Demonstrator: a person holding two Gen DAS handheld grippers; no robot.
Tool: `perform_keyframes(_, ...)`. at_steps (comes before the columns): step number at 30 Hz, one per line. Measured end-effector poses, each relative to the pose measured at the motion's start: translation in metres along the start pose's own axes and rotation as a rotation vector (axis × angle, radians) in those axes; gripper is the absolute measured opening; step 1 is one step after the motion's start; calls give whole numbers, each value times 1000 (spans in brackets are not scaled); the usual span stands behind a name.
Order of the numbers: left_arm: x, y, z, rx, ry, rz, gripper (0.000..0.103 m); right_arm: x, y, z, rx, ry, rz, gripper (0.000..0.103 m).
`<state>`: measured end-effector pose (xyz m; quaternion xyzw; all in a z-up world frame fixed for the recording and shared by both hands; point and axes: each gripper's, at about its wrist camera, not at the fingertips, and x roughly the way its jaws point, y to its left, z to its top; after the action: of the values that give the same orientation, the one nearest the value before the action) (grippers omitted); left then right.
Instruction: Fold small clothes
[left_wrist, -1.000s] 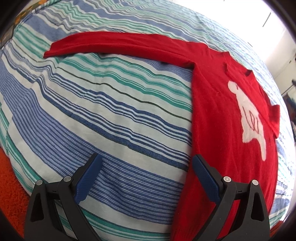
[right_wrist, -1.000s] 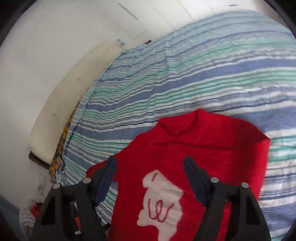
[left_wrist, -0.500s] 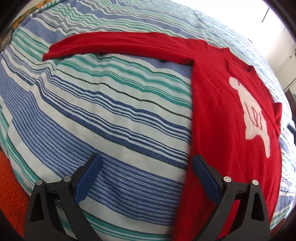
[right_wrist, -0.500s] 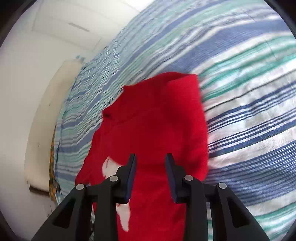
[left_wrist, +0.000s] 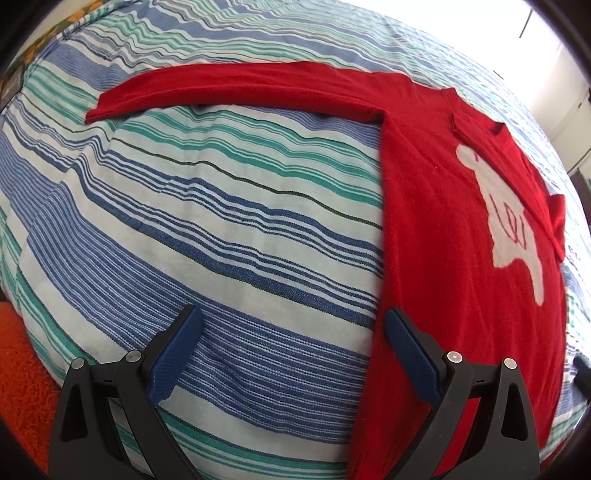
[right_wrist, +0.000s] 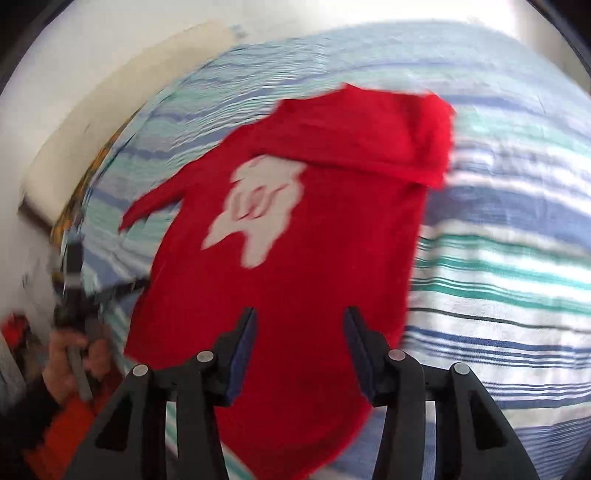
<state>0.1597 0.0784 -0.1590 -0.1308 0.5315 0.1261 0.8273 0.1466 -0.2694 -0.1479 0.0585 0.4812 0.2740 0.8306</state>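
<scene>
**A:** What's on the left wrist view?

**B:** I see the left gripper (left_wrist: 291, 328) spread wide with nothing between its blue pads. It hangs where it hung a second ago, over the striped bedspread (left_wrist: 207, 206). The red sweater (left_wrist: 443, 236) lies flat on that bedspread, and its near side edge runs just under my right-hand pad. One sleeve (left_wrist: 236, 86) stretches straight out from the sweater's shoulder across the stripes, as before. The other sleeve (left_wrist: 556, 225) is folded in over the sweater's far side, beside the white figure (left_wrist: 506, 225) on the chest. An orange rug (left_wrist: 18, 354) shows below the bedspread's edge.

**A:** And the right wrist view?

**B:** It's blurred. Half a second ago the right gripper (right_wrist: 299, 321) had its jaws nearly together over the sweater (right_wrist: 295, 288); now they are opening and stand apart above the sweater's lower body, with no cloth pinched between them. The view has swung, so the whole sweater front and its white figure (right_wrist: 258, 206) face me again. The folded sleeve (right_wrist: 388, 136) lies across the sweater's top. Beside the sweater's lower corner I see the person's hand (right_wrist: 74, 365) on the other gripper's handle, too smeared for detail.
</scene>
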Motion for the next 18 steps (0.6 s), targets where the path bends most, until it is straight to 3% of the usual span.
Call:
perform_keyframes(2,-1,-2,-3,15,-6,12,99,12,3,-22,-39,51,-26,53)
perform_keyframes(4,-2,-2,-6,28,-13,26,99,31,-1,-47,-20,91,-108,53)
perform_keyframes(6,-3,-1,-8,28,-16,33,99,21,-3,-65,40,-27,-108,54)
perform_keyframes(9,-2,-1,-8,16,-16,34,99,10,5,-60,51,-43,-103,54)
perform_keyframes(13,-1,-4,-10,31,-27,58,100,-9,14,-57,-20,-148,-167,57)
perform_keyframes(18,0,-7,-13,46,-40,76,100,-21,-8,-63,60,-166,-215,58)
